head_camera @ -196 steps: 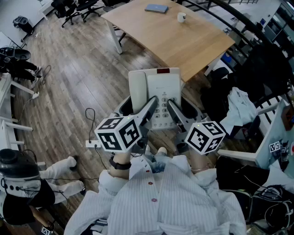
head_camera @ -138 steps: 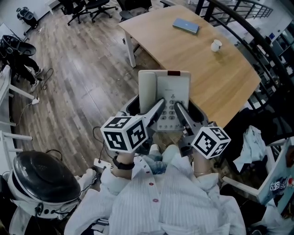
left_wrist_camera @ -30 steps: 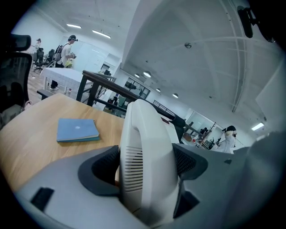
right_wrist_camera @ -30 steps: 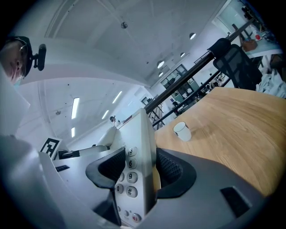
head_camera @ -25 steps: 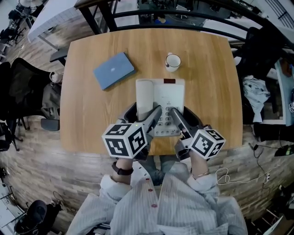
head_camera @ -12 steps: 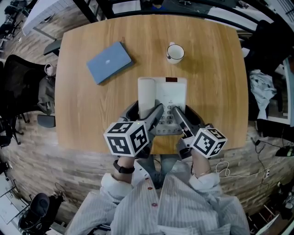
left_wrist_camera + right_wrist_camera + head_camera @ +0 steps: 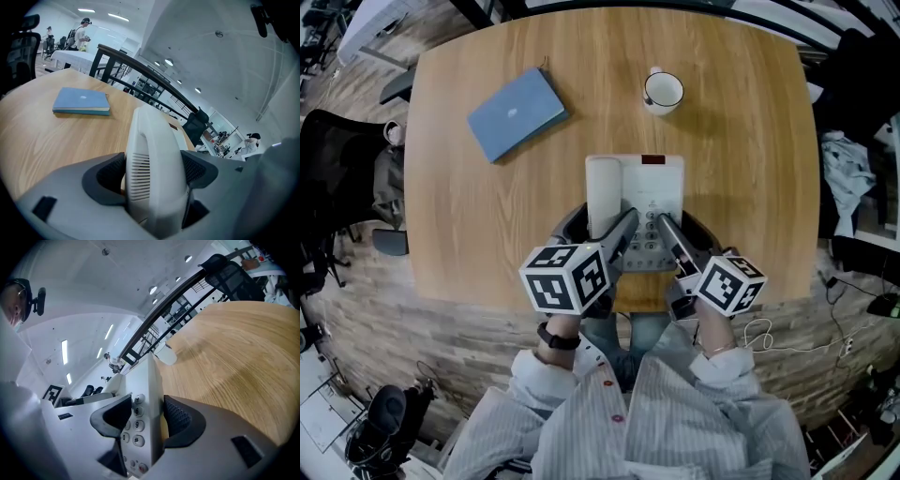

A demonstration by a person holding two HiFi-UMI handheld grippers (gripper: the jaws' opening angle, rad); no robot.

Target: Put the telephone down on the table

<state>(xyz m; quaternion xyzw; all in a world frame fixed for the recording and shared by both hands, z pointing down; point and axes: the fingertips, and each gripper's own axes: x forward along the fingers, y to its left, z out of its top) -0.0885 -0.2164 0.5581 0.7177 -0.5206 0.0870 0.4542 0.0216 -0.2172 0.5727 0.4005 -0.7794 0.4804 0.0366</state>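
Surface: wooden table (image 7: 478,234), pale grain, rounded corners. Blue book (image 7: 517,114) lies flat, well beyond the left gripper's fingers (image 7: 620,232) and off to their left. White mug (image 7: 664,91) stands upright, far ahead of the right gripper's fingers (image 7: 668,234), roughly in line with them. Book and mug well apart. The telephone (image 7: 649,187) is clamped in both finger pairs over the near edge; contact with the tabletop not discernible.
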